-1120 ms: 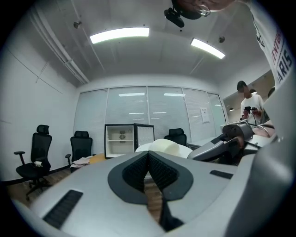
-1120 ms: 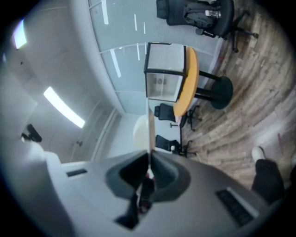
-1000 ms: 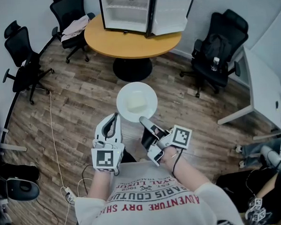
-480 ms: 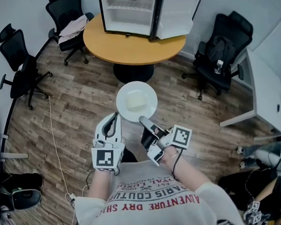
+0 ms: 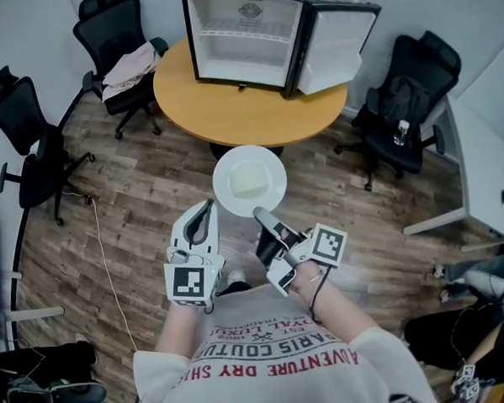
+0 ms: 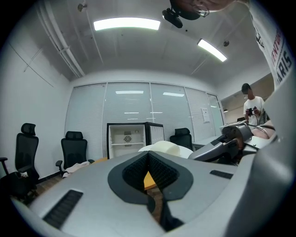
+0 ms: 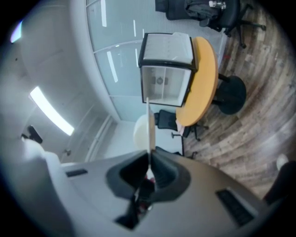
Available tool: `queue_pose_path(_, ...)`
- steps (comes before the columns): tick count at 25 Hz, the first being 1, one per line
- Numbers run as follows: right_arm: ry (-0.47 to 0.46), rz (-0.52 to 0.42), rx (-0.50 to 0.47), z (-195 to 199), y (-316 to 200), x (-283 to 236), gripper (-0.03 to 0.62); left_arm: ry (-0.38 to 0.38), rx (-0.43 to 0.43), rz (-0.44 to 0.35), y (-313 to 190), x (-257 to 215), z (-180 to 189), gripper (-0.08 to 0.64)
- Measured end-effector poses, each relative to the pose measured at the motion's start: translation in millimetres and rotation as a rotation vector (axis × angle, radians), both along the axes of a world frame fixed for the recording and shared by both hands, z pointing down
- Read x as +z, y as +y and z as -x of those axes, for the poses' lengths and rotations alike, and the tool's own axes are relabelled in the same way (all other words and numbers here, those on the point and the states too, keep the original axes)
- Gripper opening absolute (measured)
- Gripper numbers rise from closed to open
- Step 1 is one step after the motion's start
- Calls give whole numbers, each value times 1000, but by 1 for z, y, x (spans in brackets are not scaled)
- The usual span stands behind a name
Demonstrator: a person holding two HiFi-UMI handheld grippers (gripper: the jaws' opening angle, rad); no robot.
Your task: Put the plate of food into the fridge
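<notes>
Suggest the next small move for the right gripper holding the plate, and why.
Probably carry it forward, level. The right gripper is shut on the rim of the round white plate of pale food, held in front of the round orange table, where the small black fridge stands with its door open.

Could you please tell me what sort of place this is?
Probably an office meeting room: black office chairs stand around a round table, a white desk sits at the right, and a small fridge stands open on the table.
</notes>
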State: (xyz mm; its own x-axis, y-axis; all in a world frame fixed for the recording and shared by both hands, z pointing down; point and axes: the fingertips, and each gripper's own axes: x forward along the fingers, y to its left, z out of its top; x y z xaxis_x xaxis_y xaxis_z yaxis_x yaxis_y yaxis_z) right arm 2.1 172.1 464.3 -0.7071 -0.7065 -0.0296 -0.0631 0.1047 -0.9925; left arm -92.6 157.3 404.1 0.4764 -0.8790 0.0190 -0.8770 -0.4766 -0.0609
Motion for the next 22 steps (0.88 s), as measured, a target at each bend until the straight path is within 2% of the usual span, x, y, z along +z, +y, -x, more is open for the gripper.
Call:
queue_pose_path(5,2,7,24,29,-44,-3,37,-9,18,-6,-47,-6,32,29)
queue_pose_path(8,10,18,30,40,-62,1,37,8,14,19,-63,-4,45,29)
queue_pose_path(12,13,39,23,48,-86,12,37,-16,8,14,-87,4,56,29)
queue_pose_path(16,4,55,2,51,-117,20,37,-7,-22,42,-117,15,60,29)
queue_pose_path(22,6,51,-15,32,-186,25,37,-28,-45,23,-173,14,43,29)
